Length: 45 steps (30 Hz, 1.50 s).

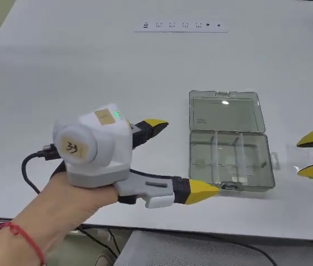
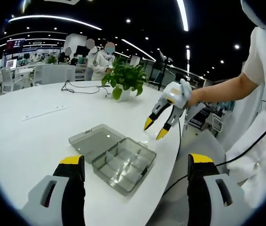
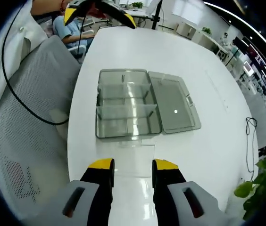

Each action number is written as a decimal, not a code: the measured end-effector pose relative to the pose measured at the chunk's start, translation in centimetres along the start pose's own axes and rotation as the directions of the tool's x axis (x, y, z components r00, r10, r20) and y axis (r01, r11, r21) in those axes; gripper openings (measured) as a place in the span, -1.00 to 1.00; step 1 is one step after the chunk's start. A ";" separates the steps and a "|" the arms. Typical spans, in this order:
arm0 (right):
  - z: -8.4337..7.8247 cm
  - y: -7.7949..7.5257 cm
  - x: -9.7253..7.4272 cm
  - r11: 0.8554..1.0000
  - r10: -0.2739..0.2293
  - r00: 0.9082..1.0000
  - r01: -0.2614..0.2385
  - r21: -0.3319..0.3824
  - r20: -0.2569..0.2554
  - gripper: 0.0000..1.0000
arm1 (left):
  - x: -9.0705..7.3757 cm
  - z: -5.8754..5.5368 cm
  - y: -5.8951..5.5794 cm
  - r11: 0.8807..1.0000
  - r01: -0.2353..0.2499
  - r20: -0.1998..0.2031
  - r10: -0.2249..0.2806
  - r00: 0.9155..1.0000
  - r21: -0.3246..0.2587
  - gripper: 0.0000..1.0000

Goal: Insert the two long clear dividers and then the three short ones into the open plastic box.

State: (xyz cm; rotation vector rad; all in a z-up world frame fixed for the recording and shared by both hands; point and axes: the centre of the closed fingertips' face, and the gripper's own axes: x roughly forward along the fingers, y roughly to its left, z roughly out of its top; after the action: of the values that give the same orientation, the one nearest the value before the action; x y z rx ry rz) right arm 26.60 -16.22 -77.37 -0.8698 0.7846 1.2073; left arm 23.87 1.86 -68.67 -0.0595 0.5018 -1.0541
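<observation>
Left hand-held gripper [image 1: 181, 158] gapes wide, empty; right hand-held gripper [image 3: 133, 165] parted, empty, near plastic box [image 3: 123, 134].

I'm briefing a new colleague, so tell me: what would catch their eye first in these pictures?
The left tongs, yellow-tipped and wide open, loom in the head view's foreground. Beside them lies the plastic box on the white table, lid flat open, clear dividers inside. The right tongs hover open at its right.

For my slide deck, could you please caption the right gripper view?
Open right gripper above a white table, facing an open plastic box with dividers inside.
</observation>
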 end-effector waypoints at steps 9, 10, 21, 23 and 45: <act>8.0 1.6 -3.4 0.997 -0.070 0.989 0.072 -0.009 0.133 -0.35 | 1.3 2.1 -1.8 0.996 0.057 0.003 -0.057 0.998 -0.067 0.64; 8.5 1.8 -3.5 0.997 -0.074 0.988 0.077 -0.013 0.135 -0.35 | 1.5 2.1 -2.0 0.994 0.066 -0.005 -0.067 0.998 -0.085 0.60; 13.6 3.2 -4.8 0.989 -0.107 0.981 0.122 -0.086 0.161 -0.35 | 3.3 2.6 -3.8 0.944 0.128 -0.005 -0.135 0.991 -0.304 0.00; 14.2 3.4 -5.0 0.987 -0.110 0.980 0.128 -0.099 0.163 -0.35 | 3.7 2.5 -4.0 0.932 0.135 -0.005 -0.145 0.989 -0.337 -0.10; 15.8 4.4 -5.3 0.966 -0.121 0.983 0.148 -0.210 0.136 -0.35 | 4.4 2.3 -5.7 0.857 0.205 0.023 -0.220 0.975 -0.473 -0.97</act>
State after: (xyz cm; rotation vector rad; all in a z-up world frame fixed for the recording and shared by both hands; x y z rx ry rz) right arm 22.15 -3.96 -66.07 -1.0031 0.4911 1.2283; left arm 21.90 -5.14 -66.59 -0.5455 0.7897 -1.1284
